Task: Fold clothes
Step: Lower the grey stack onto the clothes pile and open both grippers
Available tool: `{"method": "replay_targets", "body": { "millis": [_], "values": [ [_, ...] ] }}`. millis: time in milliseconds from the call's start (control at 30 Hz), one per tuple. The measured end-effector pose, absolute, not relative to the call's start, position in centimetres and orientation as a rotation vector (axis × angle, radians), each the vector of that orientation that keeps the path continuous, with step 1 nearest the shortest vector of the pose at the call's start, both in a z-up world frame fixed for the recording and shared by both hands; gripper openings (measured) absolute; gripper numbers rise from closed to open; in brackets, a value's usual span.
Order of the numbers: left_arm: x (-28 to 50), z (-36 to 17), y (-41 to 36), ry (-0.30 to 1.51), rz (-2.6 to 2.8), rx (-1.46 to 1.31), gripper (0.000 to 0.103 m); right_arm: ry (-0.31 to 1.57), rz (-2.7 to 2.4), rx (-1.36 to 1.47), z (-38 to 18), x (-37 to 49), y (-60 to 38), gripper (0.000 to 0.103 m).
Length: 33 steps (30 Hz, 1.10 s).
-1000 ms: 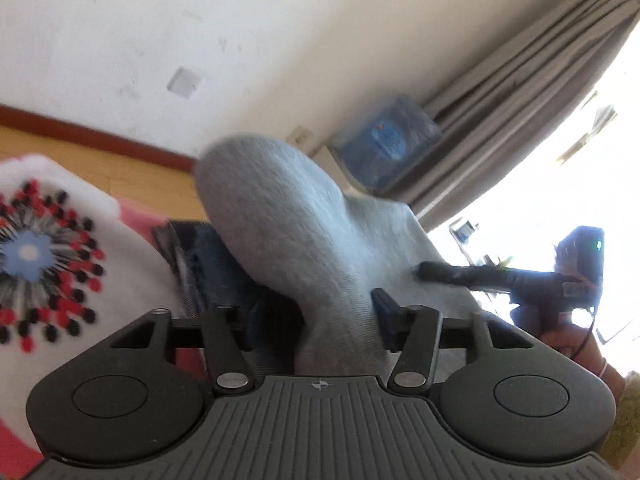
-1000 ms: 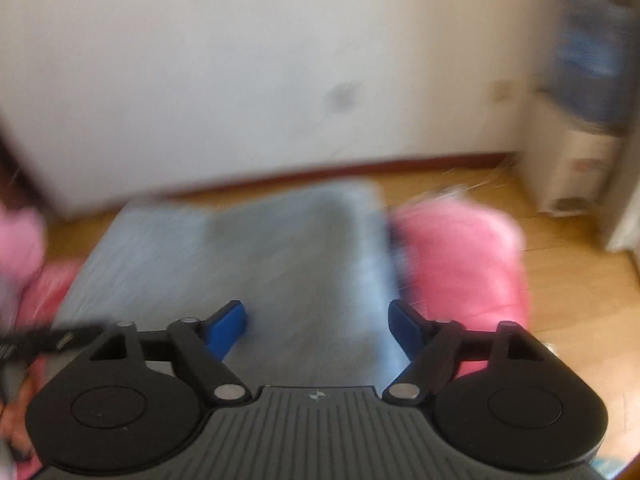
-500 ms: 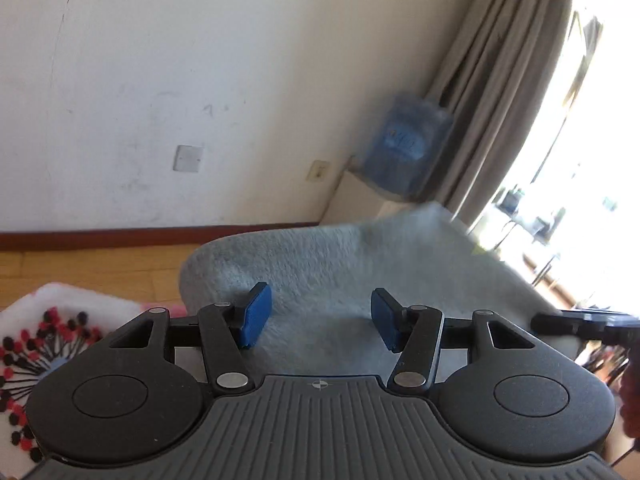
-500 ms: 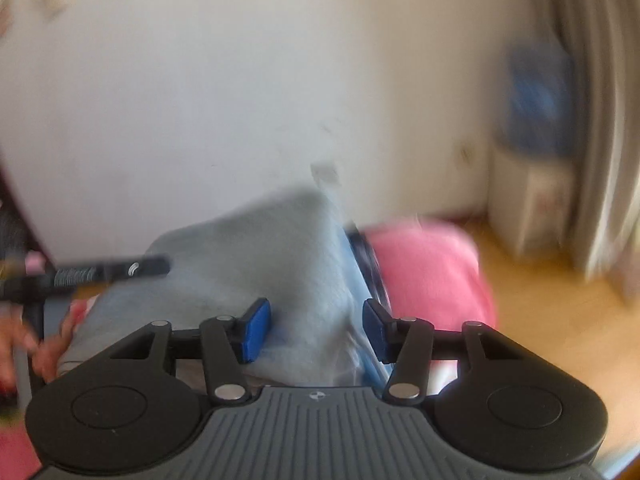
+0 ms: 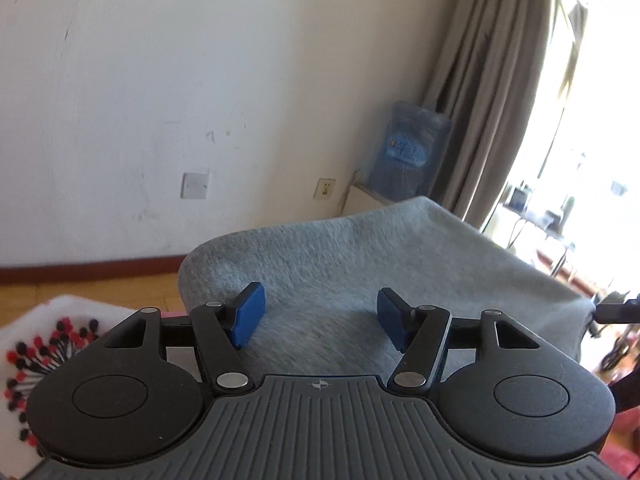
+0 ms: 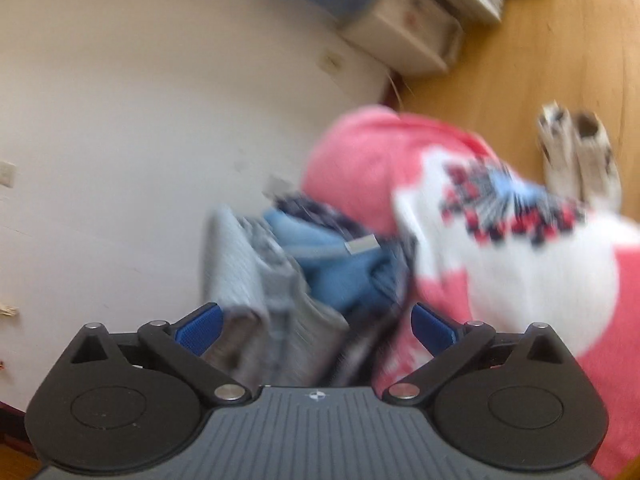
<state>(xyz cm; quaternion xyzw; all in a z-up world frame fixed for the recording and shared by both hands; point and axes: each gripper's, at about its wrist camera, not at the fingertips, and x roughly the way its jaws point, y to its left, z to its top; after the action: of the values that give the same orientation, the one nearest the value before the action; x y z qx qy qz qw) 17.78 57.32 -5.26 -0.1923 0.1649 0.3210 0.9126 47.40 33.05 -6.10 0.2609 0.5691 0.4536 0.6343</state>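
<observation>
Right now the left claw (image 5: 318, 316) is spread wide, blue pads apart w/ nothing pinched between them. Grey garment (image 5: 360, 264) lies just ahead of and under the pads, spread in a broad sheet w/ a rounded fold at its left edge; whether the pads touch the cloth can't be told. At the garment's far right corner a dark bar-like tip (image 5: 616, 310) sits at the cloth edge, prob. part of the other tool, not certain. Behind: white wall w/ a switch plate (image 5: 195, 185) and a socket (image 5: 326, 189), blue water bottle (image 5: 408, 152) on a pale stand, grey curtain (image 5: 488, 80) by a bright window. Bottom left, white blanket patch w/ red & black dot pattern (image 5: 44, 344).

Right wrist view is motion-blurred. Right claw (image 6: 316, 326) is also splayed wide, no grip on anything. Between & beyond its pads: folded grey cloth (image 6: 256, 288) in layers, blue garments (image 6: 332, 260) stacked just beside it, touching. All rest on a pink & white blanket (image 6: 520, 264) w/ same dot motif. Wood floor (image 6: 560, 40) to the right, a pair of pale slippers (image 6: 576, 152) on it near the blanket edge.
</observation>
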Motion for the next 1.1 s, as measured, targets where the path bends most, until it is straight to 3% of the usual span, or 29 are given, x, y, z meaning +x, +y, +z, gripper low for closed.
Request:
{"method": "replay_targets", "body": {
  "millis": [333,500,600,633,767,967,1100],
  "values": [
    [18.2,-5.9,56.3,0.346,0.693,-0.325,0.066,1.25,1.121,0.623,-3.5,45.2,34.8,0.099],
    [18.3,-6.2,56.2,0.347,0.694,-0.302,0.066,1.239,1.083,0.589,-3.0,45.1,36.1,0.092],
    [18.4,-6.3,56.1,0.343,0.698,-0.292,0.066,1.23,1.07,0.537,-2.7,45.0,36.9,0.078],
    [18.4,-6.3,56.0,0.34,0.701,-0.286,0.066,1.223,1.07,0.522,-2.6,44.9,37.1,0.067],
    [18.6,-6.3,55.8,0.337,0.7,-0.267,0.066,1.194,1.075,0.466,-2.0,44.8,37.9,0.051],
    [19.3,-5.6,56.1,0.349,0.678,-0.26,0.066,1.096,1.178,0.421,1.1,45.5,39.8,0.048],
    [19.6,-5.8,56.2,0.35,0.673,-0.251,0.066,1.077,1.17,0.437,-0.6,46.2,39.3,0.047]
  ]
}}
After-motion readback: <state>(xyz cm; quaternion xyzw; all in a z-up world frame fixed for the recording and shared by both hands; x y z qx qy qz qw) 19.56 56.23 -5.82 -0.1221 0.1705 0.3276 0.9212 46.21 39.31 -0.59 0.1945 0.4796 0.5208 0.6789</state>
